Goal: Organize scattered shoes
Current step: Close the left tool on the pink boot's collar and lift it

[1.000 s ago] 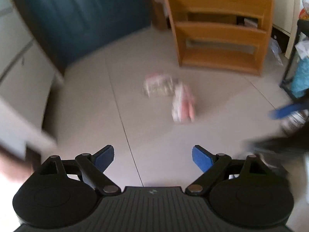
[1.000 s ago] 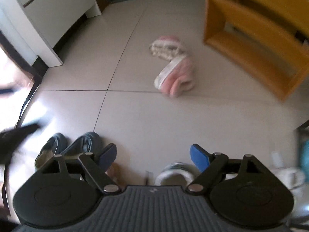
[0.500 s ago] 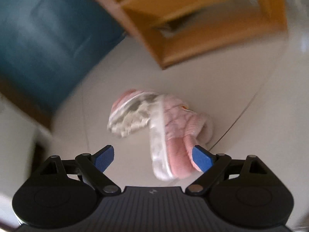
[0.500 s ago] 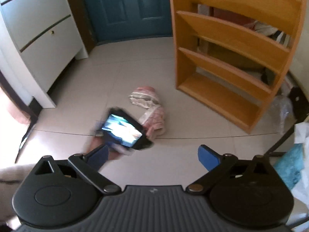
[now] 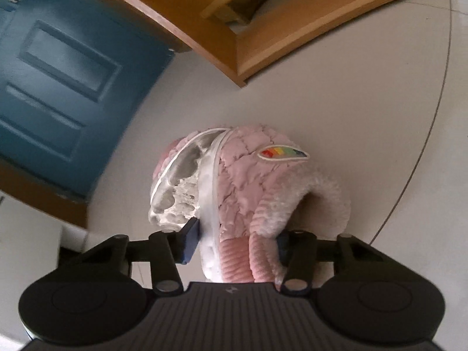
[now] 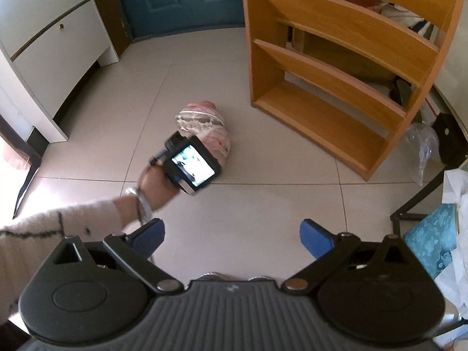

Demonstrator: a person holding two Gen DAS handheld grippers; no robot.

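Closing on the nearer pink slipper (image 5: pixel 257 204), the left gripper (image 5: pixel 237 241) had its jaws just drawn in, and the frames showed the slipper's heel end between them: one blue pad against the white sole edge, the other tucked behind the fuzzy collar. Whether the pads already pressed firmly could not be told, so this read as the grasp step of gathering the first shoe, not yet a lift.

From that claw, the slipper ran straight ahead, its long axis roughly along the line of the fingers, toe pointing away toward the wooden shoe rack (image 5: pixel 263 38) beyond. It lay tipped on its side, with the rainbow patch (image 5: pixel 282 153) facing up and to the right. A second slipper (image 5: pixel 181 187) lay sole-up just left of it and touching.

The right gripper (image 6: pixel 231 235) stood wide apart with nothing between its pads, well short of the slippers (image 6: pixel 204 128) ahead of it, the person's left hand (image 6: pixel 158 188) between.

Next would likely call for a firm squeeze on the soft heel, then a lift clear of the neighbouring slipper and a carry forward to a rack shelf.
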